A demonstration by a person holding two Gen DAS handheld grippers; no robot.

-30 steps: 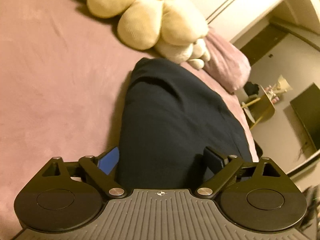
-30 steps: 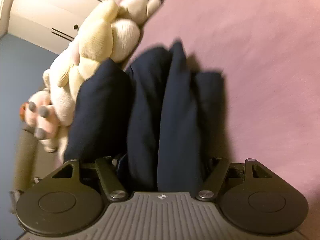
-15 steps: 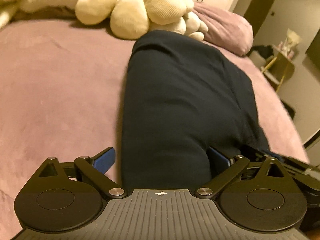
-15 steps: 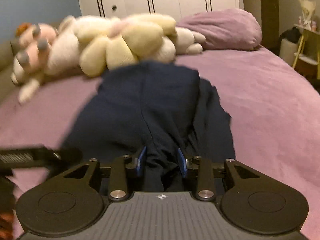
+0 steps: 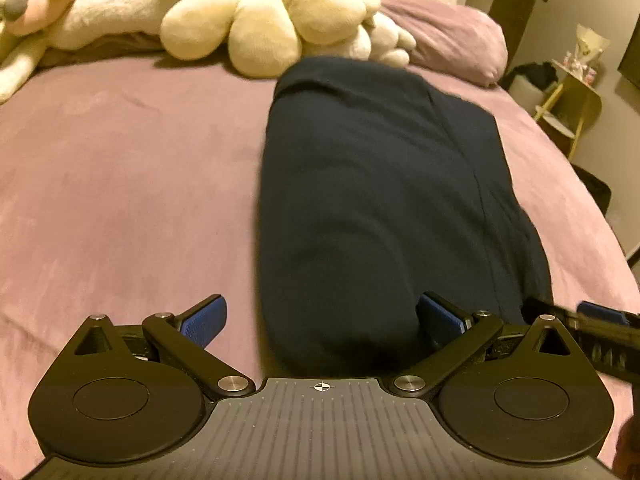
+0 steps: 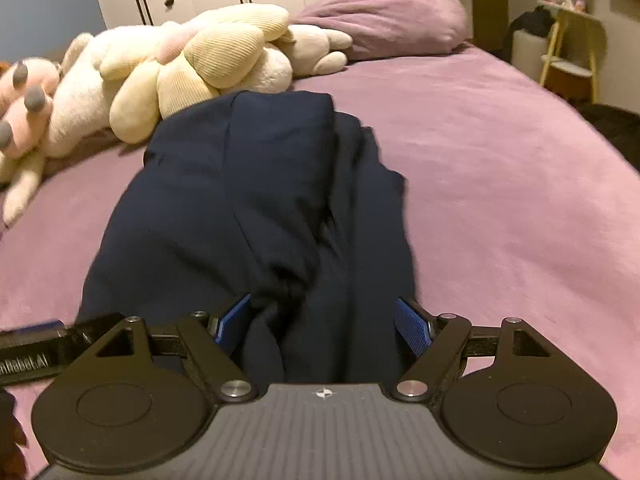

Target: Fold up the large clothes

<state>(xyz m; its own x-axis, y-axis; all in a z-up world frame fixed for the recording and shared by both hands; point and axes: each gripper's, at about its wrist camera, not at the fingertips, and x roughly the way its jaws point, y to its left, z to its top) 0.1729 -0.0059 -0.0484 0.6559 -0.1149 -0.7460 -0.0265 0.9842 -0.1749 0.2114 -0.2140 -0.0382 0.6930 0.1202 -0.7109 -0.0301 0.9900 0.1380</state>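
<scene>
Left wrist view: left gripper (image 5: 320, 316) spread wide, gripping nothing, navy garment (image 5: 380, 184) lying folded on the purple bed (image 5: 120, 168) between its 2 fingers. Right wrist view: right gripper (image 6: 324, 320) also released, straddling bunched near edge of garment (image 6: 256, 200), plush toys (image 6: 192, 64) just beyond.

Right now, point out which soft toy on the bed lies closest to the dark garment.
The cream flower-shaped plush: its petals nearly meet the far end of the navy garment. The pink-pawed plush lies farther left.
</scene>
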